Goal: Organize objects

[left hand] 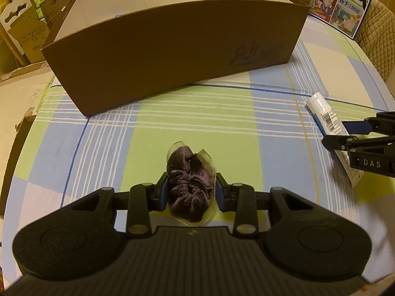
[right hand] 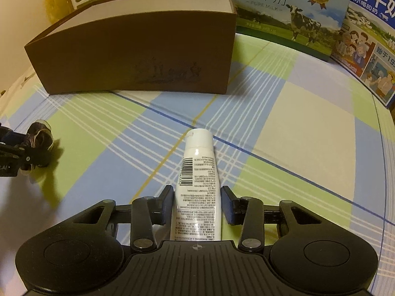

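Observation:
A dark purple scrunchie (left hand: pixel 190 185) lies on the checked tablecloth, and my left gripper (left hand: pixel 192 192) is shut on it, both pads pressing its sides. It also shows in the right wrist view (right hand: pixel 39 135). A white tube (right hand: pixel 197 185) with a barcode lies on the cloth between the fingers of my right gripper (right hand: pixel 197 207); the left pad touches it and a narrow gap remains at the right pad. The tube (left hand: pixel 325 120) and right gripper (left hand: pixel 345 133) show at the right of the left wrist view. An open brown cardboard box (left hand: pixel 172 54) stands behind both, also in the right wrist view (right hand: pixel 138 54).
Milk cartons (right hand: pixel 291 17) stand at the back right, beside the box. The table (left hand: pixel 271 113) carries a blue, green and white checked cloth. Cardboard boxes (left hand: pixel 22 93) sit off the table's left edge. A quilted chair back (left hand: pixel 380 32) is at far right.

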A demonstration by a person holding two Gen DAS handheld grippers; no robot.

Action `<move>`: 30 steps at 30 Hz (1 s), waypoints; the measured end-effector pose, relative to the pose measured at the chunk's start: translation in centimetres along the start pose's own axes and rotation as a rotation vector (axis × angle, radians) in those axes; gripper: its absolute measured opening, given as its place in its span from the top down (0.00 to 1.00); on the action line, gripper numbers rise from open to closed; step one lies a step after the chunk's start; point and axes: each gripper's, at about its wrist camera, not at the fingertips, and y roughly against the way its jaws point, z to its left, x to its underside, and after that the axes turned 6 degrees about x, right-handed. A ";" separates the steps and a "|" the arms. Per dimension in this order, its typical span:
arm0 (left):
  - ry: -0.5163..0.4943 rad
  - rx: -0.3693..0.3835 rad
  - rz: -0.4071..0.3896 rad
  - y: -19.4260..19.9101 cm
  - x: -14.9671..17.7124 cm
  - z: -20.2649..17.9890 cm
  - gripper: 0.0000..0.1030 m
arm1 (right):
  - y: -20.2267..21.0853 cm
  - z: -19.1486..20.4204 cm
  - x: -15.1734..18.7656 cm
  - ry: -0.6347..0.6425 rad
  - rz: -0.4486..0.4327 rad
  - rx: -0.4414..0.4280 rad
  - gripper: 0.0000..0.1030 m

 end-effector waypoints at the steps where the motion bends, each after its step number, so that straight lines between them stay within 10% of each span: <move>1: 0.001 -0.001 0.000 0.0 0.0 0.0 0.69 | 0.1 0.1 0.0 0.003 0.000 -0.003 0.63; 13: 0.024 -0.011 -0.021 1.1 0.0 0.6 0.69 | 2.4 1.1 -1.5 0.024 -0.049 -0.061 0.64; 16: 0.029 -0.011 -0.031 1.6 -0.3 0.8 0.69 | 2.7 1.2 -2.3 0.014 -0.032 -0.113 1.00; 24: 0.035 -0.011 -0.034 1.7 -0.4 1.0 0.69 | 2.6 1.4 -1.8 0.030 -0.006 -0.106 1.00; 30: 0.043 -0.011 -0.026 1.6 -0.2 1.2 0.69 | 2.4 1.3 -0.8 0.052 -0.016 -0.114 0.53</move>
